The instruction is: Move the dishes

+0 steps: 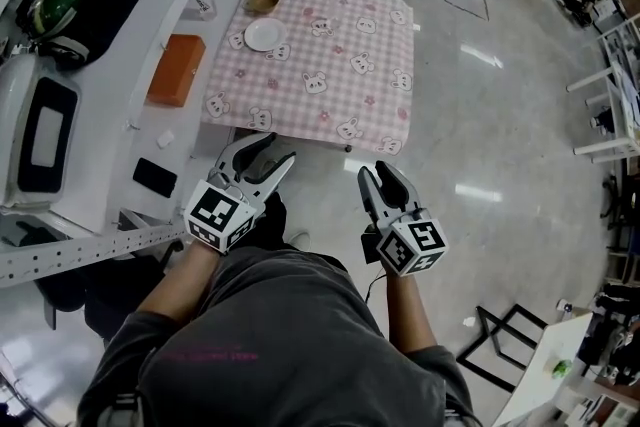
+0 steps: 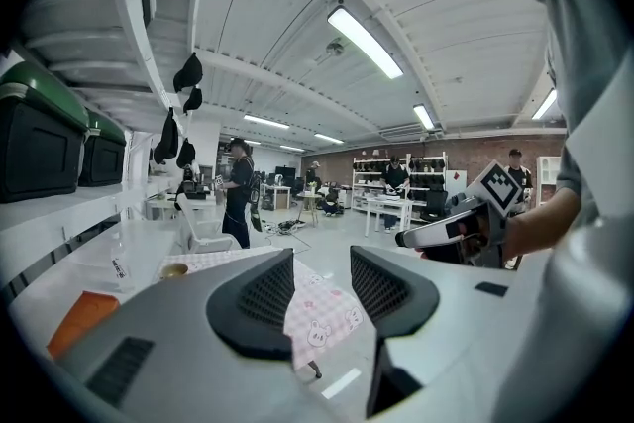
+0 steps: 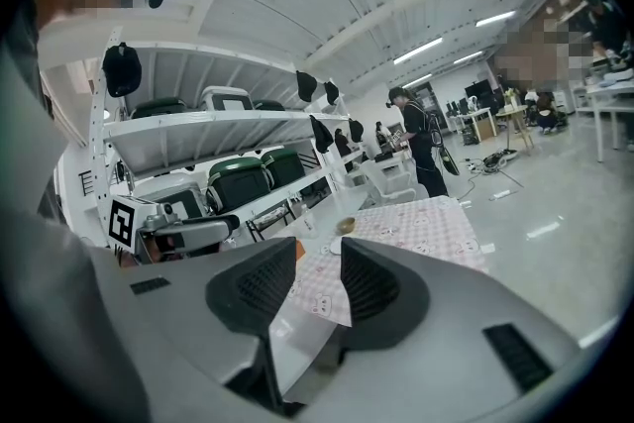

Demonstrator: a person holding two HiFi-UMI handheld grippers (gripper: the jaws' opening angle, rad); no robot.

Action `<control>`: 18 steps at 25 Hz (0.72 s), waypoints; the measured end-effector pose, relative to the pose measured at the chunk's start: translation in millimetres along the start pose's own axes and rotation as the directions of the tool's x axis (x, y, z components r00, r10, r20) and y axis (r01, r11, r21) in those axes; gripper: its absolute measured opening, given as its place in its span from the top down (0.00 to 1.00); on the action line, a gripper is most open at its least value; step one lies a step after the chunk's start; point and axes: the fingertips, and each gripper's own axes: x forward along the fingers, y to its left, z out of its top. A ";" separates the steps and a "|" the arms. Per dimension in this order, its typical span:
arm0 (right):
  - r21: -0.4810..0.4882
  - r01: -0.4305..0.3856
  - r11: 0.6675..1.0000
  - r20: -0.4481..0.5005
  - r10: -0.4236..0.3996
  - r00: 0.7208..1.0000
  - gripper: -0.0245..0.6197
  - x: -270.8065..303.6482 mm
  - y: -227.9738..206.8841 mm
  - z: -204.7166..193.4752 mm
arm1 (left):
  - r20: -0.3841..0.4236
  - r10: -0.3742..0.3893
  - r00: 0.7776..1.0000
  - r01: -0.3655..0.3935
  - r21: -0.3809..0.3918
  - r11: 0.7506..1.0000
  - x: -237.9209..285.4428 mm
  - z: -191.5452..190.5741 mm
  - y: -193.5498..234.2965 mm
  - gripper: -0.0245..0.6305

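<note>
- Step in hand, as I judge it: the approach; neither dish is touched; the left gripper (image 1: 260,155) and right gripper (image 1: 379,173) hang at 6 o'clock of the bench (image 1: 375,110), short of its near edge.
- Left fingers (image 2: 260,297) stand apart with nothing between them; the right fingers (image 3: 260,287) likewise, apart and empty.
- The dishes sit at 11 o'clock on the pink checked cloth (image 1: 330,80): a white plate (image 1: 264,35), and a brown bowl (image 1: 262,1) just beyond it at its 12 o'clock; both are well apart from the grippers.
- The next move probably calls for a long reach to that far corner; the left gripper is nearer; the flat plate would need taking by its rim.
- Count: two dishes (one plate, one bowl); two grippers; one orange box (image 1: 176,69) at 9 o'clock, off the bench.
</note>
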 end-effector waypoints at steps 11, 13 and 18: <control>0.018 0.012 1.000 -0.030 -0.012 0.999 0.77 62.1 -23.1 12.7 | -0.014 -0.019 1.000 0.019 -0.024 1.000 44.9 3.0 55.3 0.69; 0.021 0.014 1.000 -0.037 -0.013 0.999 0.77 76.8 -26.9 15.1 | -0.020 -0.021 1.000 0.021 -0.031 0.999 53.0 3.0 68.2 0.69; 0.030 0.014 0.999 -0.051 -0.013 0.999 0.77 117.9 -33.6 21.7 | -0.031 -0.028 0.999 0.027 -0.043 0.999 73.9 3.3 105.0 0.69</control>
